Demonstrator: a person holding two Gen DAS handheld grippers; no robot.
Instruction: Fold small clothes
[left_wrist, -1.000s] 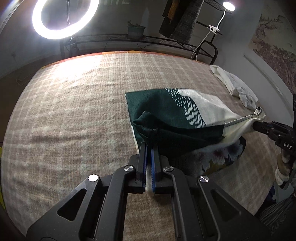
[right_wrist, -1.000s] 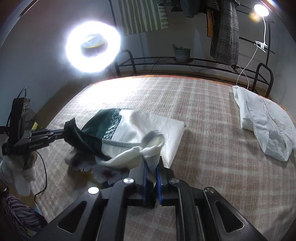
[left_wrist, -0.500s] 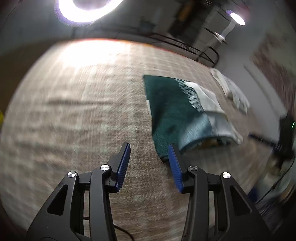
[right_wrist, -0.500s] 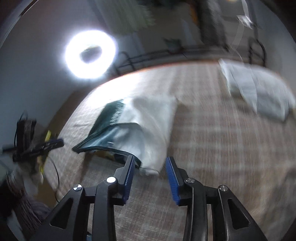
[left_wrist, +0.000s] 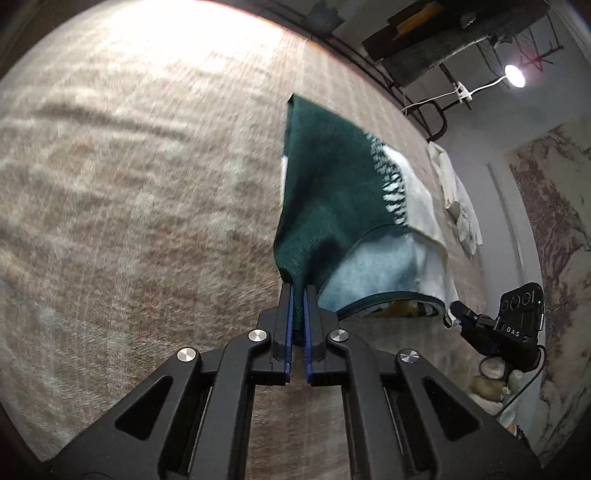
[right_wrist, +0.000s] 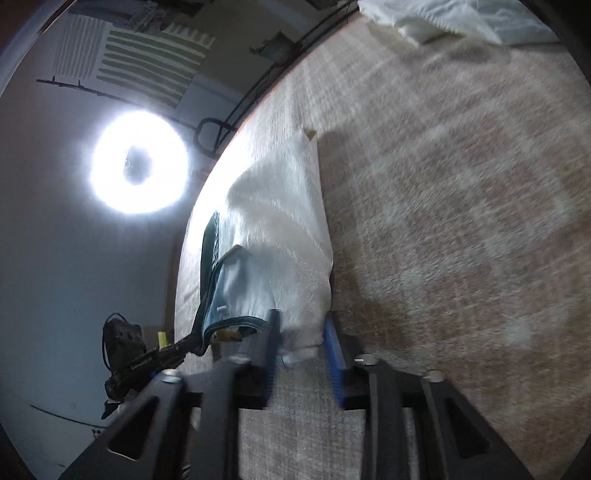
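Observation:
A small green and white garment (left_wrist: 343, 206) lies on the plaid bed cover (left_wrist: 129, 184), partly folded, its pale lining showing at the near hem. My left gripper (left_wrist: 298, 295) is shut on the garment's near green corner. In the right wrist view the garment's white side (right_wrist: 284, 229) stretches away from me. My right gripper (right_wrist: 301, 332) stands open around the near white corner, which sits between the blue pads (right_wrist: 334, 347). The right gripper also shows in the left wrist view (left_wrist: 461, 312), at the white corner.
A pile of white clothes (left_wrist: 458, 206) lies on the bed's far right, also in the right wrist view (right_wrist: 454, 18). A ring light (right_wrist: 138, 162) and a metal rack (left_wrist: 424, 107) stand behind the bed.
Both grippers let go of the garment, which dropped flat, then came back in. The left one has shut on the green corner; the right one is open around the white corner.

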